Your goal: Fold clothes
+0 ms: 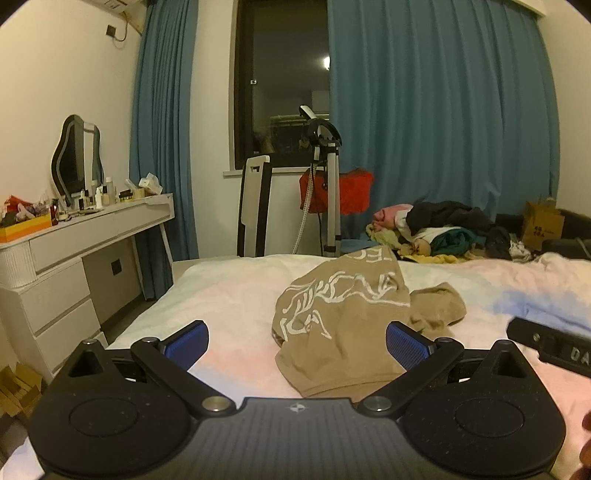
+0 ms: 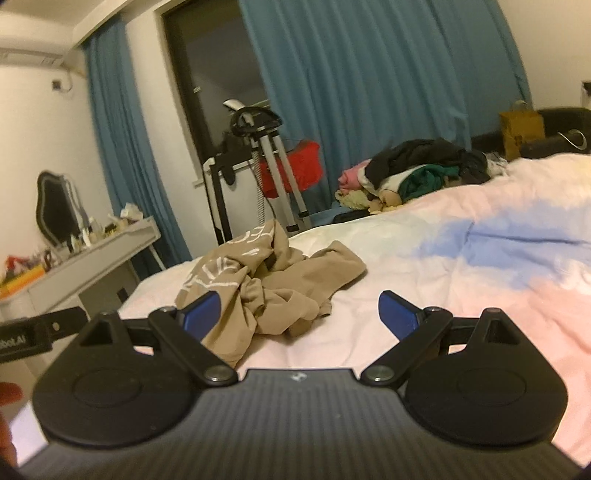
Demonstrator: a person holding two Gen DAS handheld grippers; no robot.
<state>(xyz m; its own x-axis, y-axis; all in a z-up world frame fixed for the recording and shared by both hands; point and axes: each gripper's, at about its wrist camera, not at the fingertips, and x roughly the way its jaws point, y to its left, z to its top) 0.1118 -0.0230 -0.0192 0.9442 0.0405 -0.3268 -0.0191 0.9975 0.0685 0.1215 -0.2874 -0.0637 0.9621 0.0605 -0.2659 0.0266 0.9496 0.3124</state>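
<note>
Only leftward: shirt (image 1: 343, 317) print unhidden.

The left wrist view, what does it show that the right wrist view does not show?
Only the left wrist view shows the white drawers under the dressing table and the air conditioner. Only the right wrist view shows the large blue patch on the bed cover. Both show the crumpled tan shirt, the clothes pile, and open jaws holding nothing.

Both wrist cams low over the bed (image 1: 229, 295), facing the curtained window (image 1: 284, 85). Left cam level, right tilted. Shared: tan shirt (image 1: 332, 325), clothes pile (image 2: 417, 170), tripod (image 2: 273, 162).
</note>
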